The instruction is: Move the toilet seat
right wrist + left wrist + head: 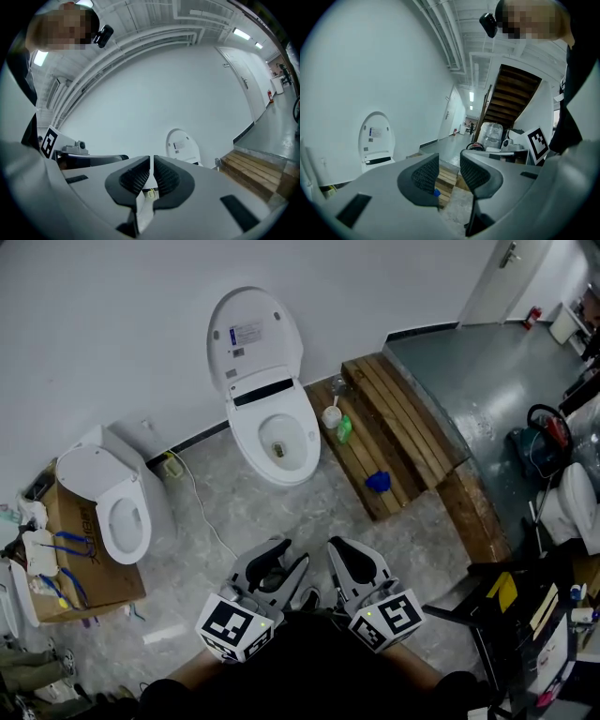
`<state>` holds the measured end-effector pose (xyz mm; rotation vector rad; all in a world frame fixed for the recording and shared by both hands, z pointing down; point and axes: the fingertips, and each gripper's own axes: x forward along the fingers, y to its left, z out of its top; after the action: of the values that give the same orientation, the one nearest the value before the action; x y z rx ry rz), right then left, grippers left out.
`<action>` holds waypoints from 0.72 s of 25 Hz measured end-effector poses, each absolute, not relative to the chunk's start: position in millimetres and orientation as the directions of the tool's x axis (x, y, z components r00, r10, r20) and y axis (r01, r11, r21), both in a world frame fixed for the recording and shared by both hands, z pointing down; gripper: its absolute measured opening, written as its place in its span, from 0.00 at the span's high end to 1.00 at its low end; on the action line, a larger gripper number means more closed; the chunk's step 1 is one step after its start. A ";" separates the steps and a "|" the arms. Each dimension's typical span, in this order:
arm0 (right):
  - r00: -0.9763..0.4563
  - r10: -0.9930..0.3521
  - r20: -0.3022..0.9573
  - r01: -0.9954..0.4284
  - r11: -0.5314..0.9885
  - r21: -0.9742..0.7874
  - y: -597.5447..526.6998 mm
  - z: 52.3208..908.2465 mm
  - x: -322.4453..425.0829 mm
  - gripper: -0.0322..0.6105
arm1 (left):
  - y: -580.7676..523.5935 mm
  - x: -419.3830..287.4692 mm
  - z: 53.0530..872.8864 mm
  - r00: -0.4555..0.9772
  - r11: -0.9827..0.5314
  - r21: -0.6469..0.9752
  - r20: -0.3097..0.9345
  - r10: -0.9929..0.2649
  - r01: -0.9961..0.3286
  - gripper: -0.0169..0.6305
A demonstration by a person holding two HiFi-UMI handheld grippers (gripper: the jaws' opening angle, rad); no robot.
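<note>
Ribbed left claw spread, right claw pressed together; beyond, glossy oval toilet seat, perhaps plastic.

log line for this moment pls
phase: pre-contact | left tongs: open, empty | right tongs: shut, empty | toilet: lid up, untouched

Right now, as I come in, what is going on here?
A person stands before a toilet whose lid is up against the wall, holding a gripper in each hand. The left gripper has its fingers apart, the right gripper has them together, and both are empty. Neither touches the toilet; floor lies between.
</note>
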<state>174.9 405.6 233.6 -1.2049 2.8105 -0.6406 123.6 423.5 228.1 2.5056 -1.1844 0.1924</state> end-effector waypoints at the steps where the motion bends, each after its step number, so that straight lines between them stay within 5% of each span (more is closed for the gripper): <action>1: -0.697 -0.703 0.145 -0.696 0.613 -0.374 396.8 233.4 174.0 0.88 | 414.2 121.1 227.6 0.641 -0.585 0.264 0.270 -0.719 -0.767 0.74; 18: -0.497 -0.805 0.324 -0.845 0.364 -0.392 221.9 291.6 140.2 0.88 | 247.8 48.9 261.6 0.734 -0.644 0.354 0.294 -0.612 -0.678 0.74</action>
<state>140.2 221.9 291.6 -1.6111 2.6567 -0.8401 48.9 247.8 261.6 2.4931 -0.9845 0.2037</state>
